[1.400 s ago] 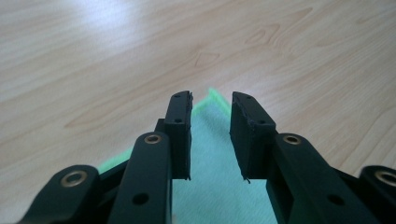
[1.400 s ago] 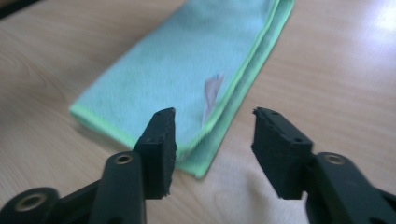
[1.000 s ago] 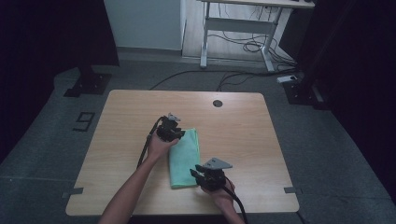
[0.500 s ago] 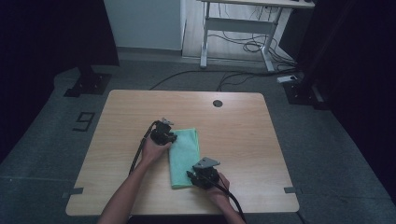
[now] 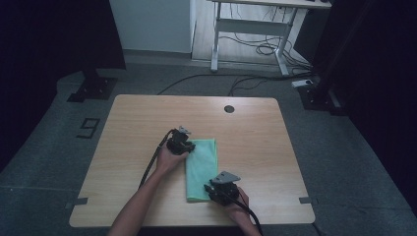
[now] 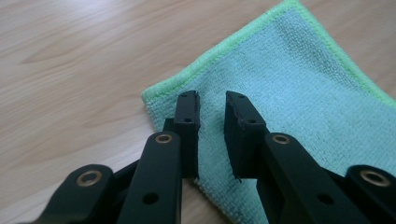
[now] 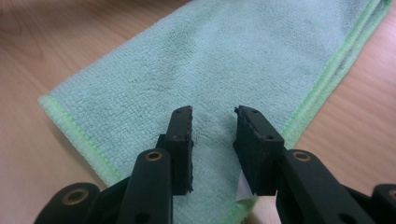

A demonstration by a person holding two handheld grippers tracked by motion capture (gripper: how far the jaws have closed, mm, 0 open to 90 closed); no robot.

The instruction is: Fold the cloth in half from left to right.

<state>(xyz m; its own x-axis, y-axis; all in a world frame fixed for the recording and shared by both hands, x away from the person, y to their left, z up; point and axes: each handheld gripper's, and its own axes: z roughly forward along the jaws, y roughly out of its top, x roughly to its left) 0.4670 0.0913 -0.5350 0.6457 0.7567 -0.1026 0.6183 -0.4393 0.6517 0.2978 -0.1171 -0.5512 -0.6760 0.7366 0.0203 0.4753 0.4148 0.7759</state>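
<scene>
While I am watching from the high view, the folded green cloth [image 5: 201, 167] is lying flat on the wooden table [image 5: 255, 137], a little nearer the person's edge than the middle, with its long side running away from the person. My left gripper [image 5: 180, 143] is sitting at the cloth's far left corner, and in the left gripper view [image 6: 211, 109] its jaws are standing narrowly apart just over that corner, with a slim gap between the pads and nothing pinched between them. My right gripper [image 5: 222, 187] is hovering at the cloth's near right corner; in the right gripper view [image 7: 214, 122] its jaws are standing somewhat wider than the left ones and have just been closing a little, with cloth beneath the gap but no fold caught between them. I am seeing the cloth's lighter green hem [image 7: 322, 84] running along its edge beside the right jaws. Both forearms are reaching toward the cloth from the near edge of the table.
</scene>
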